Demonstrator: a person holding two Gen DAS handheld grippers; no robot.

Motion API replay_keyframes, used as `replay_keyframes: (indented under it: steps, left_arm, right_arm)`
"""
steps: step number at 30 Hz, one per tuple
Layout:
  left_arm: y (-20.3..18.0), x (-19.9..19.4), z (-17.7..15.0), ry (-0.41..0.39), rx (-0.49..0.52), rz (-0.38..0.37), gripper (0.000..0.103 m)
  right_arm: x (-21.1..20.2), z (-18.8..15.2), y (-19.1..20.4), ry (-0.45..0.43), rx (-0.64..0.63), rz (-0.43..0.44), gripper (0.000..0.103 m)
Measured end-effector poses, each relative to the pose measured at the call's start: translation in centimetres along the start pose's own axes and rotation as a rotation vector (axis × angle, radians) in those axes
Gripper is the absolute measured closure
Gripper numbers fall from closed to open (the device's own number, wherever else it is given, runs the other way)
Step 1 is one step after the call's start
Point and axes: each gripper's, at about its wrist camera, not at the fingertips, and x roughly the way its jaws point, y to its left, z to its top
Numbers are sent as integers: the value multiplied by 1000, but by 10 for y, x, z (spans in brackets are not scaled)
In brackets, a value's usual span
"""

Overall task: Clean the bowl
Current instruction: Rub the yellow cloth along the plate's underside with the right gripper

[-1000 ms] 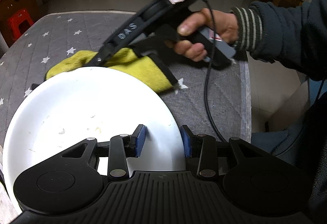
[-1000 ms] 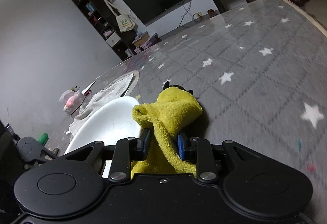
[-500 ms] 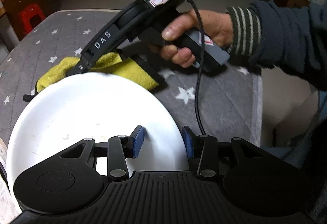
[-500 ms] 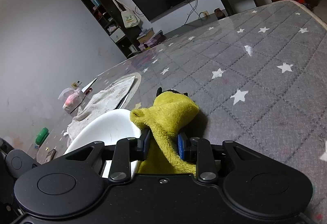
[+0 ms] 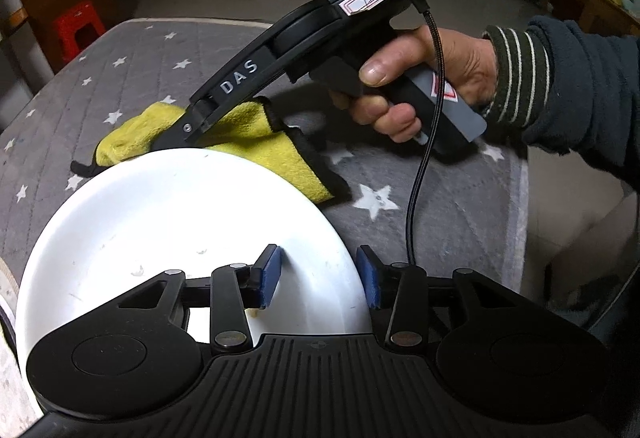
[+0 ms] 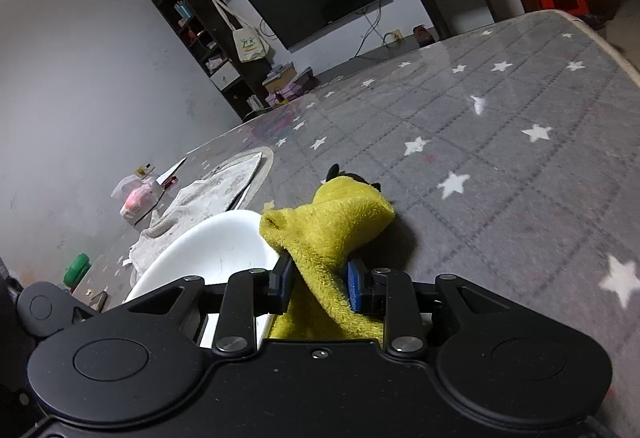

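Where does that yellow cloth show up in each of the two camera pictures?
Left wrist view: the yellow cloth lies centre-left on the star-patterned table cover, just beyond the white bowl, under the right gripper.
Right wrist view: the cloth sits bottom centre, pinched between the fingers.
Shared landmark: the bowl beside it.
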Motion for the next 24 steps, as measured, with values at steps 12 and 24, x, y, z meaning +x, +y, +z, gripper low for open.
replay_keyframes:
  steps: [12, 24]
  left_arm:
    - [-4, 1, -5, 0, 50, -25, 62]
    - [-8, -1, -7, -9, 40, -26, 62]
  right_arm:
    - [-29, -31, -5, -23, 96, -4, 74]
    - [11, -4, -10, -6, 69, 15, 74]
